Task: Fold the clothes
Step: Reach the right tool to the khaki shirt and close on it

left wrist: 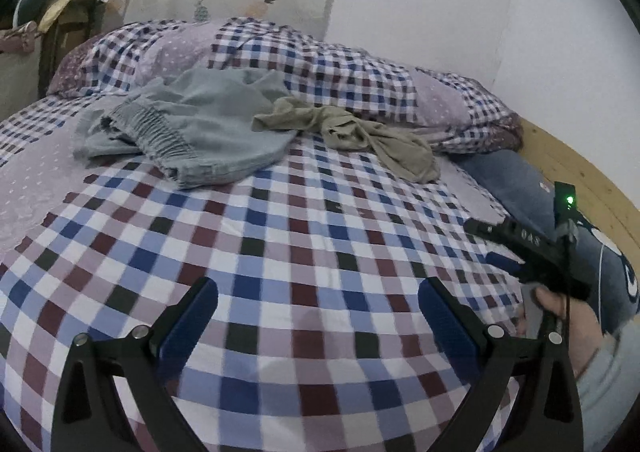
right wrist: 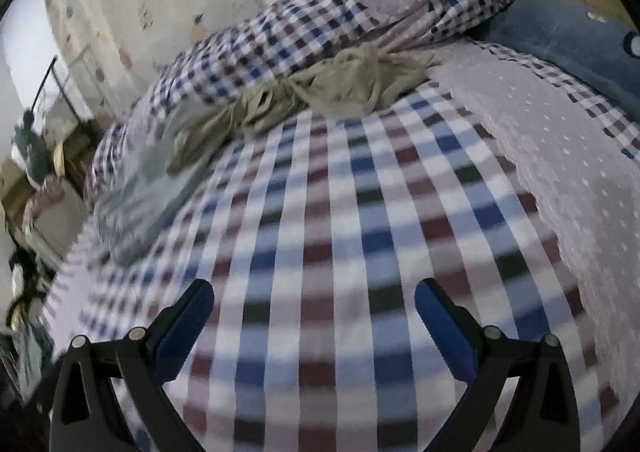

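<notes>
Both the left gripper [left wrist: 318, 302] and right gripper [right wrist: 314, 302] hover spread and empty over the checked bedsheet [left wrist: 280, 252], while ahead lie grey elastic-waist shorts [left wrist: 192, 132] touching what seems an olive shirt [left wrist: 352, 132].

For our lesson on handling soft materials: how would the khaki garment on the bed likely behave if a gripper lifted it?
The khaki garment looks thin and twisted into a crumpled rope, so it would probably drape limply. It seems light. It overlaps the grey garment, so it might drag that edge.
</notes>
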Available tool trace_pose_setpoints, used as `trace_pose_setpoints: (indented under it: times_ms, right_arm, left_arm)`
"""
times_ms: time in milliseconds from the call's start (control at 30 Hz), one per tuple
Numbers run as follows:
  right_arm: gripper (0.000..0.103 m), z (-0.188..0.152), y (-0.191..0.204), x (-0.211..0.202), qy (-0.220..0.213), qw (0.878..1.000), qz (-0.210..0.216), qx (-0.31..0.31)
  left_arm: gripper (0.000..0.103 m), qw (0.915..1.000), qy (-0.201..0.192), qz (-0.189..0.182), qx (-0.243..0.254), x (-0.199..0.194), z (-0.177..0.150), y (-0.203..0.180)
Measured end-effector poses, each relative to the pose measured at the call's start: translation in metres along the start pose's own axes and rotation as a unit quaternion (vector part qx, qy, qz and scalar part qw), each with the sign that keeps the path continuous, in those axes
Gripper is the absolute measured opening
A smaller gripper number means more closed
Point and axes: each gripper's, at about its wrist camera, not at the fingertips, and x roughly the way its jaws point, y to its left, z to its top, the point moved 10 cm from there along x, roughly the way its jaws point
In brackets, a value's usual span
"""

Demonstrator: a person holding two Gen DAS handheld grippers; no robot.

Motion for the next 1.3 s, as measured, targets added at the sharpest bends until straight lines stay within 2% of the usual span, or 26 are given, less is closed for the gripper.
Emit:
trace_pose_setpoints:
  times_ms: [233,433,500,567,633,833,933,1133,1300]
  right_arm:
    - [0.103,0.038,-0.007,0.039,-0.004,1.0,0.026,0.012]
    - [0.103,0.064,-0.001,0.083,-0.007,0.999,0.009,-0.036]
    - [0.101,0.074,-0.003,0.097,-0.008,0.999,0.011,-0.05]
    - [0.093,0.085,-0.006,0.11,-0.011,0.998,0.01,-0.057]
    - [0.09,0.1,-0.013,0.124,-0.02,0.999,0.019,-0.041]
    - [0.087,0.146,-0.036,0.156,-0.047,0.997,0.055,0.028]
    - [0.087,0.163,-0.044,0.175,-0.039,0.997,0.047,0.041]
    - [0.086,0.182,-0.05,0.205,-0.021,0.999,0.021,0.016]
    - [0.079,0.185,-0.052,0.225,-0.004,1.0,-0.016,-0.015]
  left_arm:
    - [0.102,0.9996,0.014,0.021,-0.015,0.004,0.001,0.028]
    - [0.102,0.9996,0.016,0.02,-0.013,0.003,0.002,0.04]
    - [0.102,0.9996,0.013,0.025,-0.009,0.003,0.002,0.044]
    - [0.102,0.9995,0.016,0.024,-0.013,0.005,0.001,0.048]
    - [0.102,0.9994,0.022,0.02,-0.02,0.008,0.0,0.052]
    - [0.102,0.9978,0.044,0.005,-0.05,0.016,-0.008,0.059]
    - [0.102,0.9975,0.052,0.004,-0.047,0.019,-0.011,0.06]
    - [0.102,0.9968,0.06,0.004,-0.052,0.02,-0.013,0.065]
    - [0.102,0.996,0.063,0.001,-0.063,0.018,-0.014,0.067]
